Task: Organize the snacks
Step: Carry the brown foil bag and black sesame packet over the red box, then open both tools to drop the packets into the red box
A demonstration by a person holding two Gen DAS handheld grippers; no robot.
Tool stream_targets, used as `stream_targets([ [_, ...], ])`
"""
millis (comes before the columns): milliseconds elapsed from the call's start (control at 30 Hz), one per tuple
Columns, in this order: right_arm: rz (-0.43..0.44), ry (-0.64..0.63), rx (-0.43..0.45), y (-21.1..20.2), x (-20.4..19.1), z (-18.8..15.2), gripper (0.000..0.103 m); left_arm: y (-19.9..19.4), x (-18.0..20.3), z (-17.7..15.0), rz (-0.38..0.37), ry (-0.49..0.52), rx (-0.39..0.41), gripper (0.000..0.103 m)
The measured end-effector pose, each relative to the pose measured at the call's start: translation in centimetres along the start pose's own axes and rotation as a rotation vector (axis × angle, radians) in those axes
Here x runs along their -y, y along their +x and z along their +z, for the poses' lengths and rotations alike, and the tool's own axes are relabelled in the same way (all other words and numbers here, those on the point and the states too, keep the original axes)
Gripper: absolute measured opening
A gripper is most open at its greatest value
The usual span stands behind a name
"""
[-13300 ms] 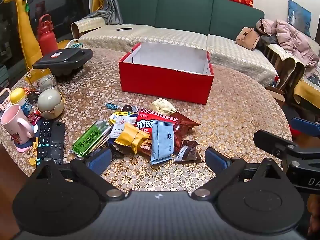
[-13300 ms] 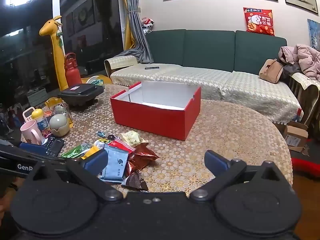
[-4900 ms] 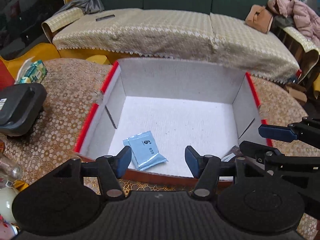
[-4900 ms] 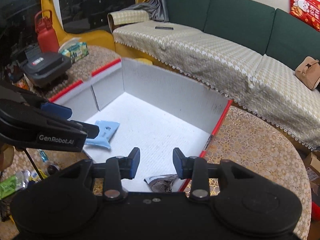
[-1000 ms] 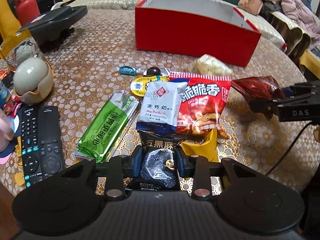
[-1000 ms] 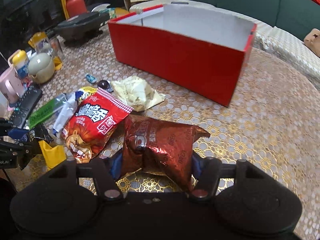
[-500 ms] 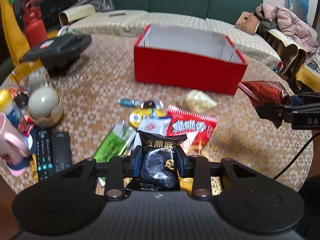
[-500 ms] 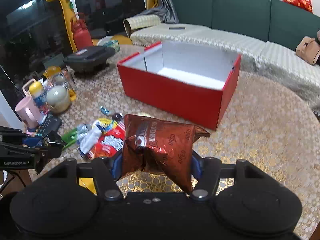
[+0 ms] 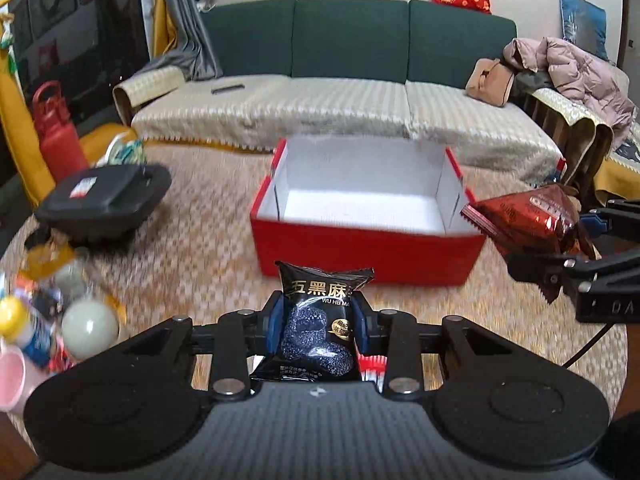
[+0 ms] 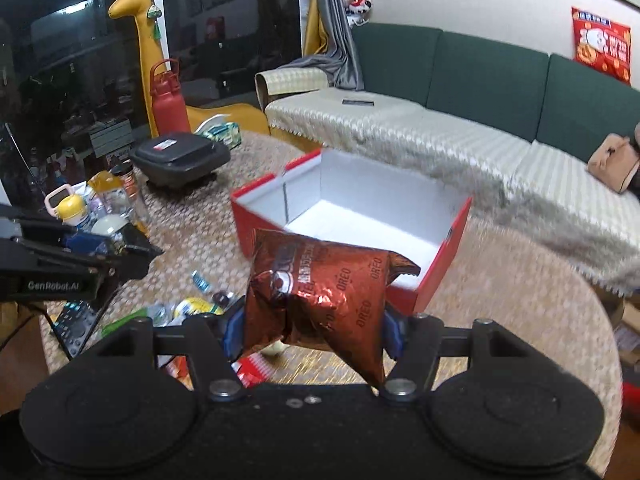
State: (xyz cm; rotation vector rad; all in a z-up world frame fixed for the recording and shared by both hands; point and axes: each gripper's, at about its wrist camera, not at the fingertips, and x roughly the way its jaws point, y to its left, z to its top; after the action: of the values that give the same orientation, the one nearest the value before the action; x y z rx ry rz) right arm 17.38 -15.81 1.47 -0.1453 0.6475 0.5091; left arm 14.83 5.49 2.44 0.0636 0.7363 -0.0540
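Observation:
My left gripper (image 9: 318,328) is shut on a black sesame snack packet (image 9: 320,320) and holds it in the air in front of the open red box (image 9: 368,254). My right gripper (image 10: 310,330) is shut on a crumpled brown Oreo bag (image 10: 320,292), lifted above the table near the box's (image 10: 430,288) front corner. The Oreo bag also shows at the right of the left wrist view (image 9: 528,216). The box floor that shows is white; its near part is hidden by the front wall. Several loose snacks (image 10: 188,308) lie on the table below.
A black appliance (image 9: 104,200) stands left of the box. A pink mug (image 9: 10,380), a round grey pot (image 9: 90,326), bottles and a remote (image 10: 74,326) crowd the table's left edge. A red flask (image 10: 168,100) and a green sofa (image 9: 352,44) are behind.
Both grippers have risen and moved toward the red box with their packets. The loose snacks have dropped out of the left wrist view.

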Motion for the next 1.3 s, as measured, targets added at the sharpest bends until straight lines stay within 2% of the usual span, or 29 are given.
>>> stream_targets([
  [300, -0.044, -0.029, -0.010, 3.8, 2.4, 3.1, 0.063, 4.7, 1.4, 5.7, 0.006, 0.040, 0.007, 0.034],
  [533, -0.073, -0.033, -0.052, 8.0, 4.3, 4.6, 0.063, 9.8, 1.5, 8.3, 0.006, 0.039, -0.049, 0.034],
  [867, -0.083, -0.004, -0.142, 14.2, 6.3, 5.1, 0.063, 16.3, 2.3, 9.3, 0.038, 0.061, -0.121, 0.034],
  [1300, -0.087, -0.048, -0.232, 18.0, 5.9, 3.8, 0.064, 21.1, 3.0, 8.5, 0.045, 0.098, -0.219, 0.034],
])
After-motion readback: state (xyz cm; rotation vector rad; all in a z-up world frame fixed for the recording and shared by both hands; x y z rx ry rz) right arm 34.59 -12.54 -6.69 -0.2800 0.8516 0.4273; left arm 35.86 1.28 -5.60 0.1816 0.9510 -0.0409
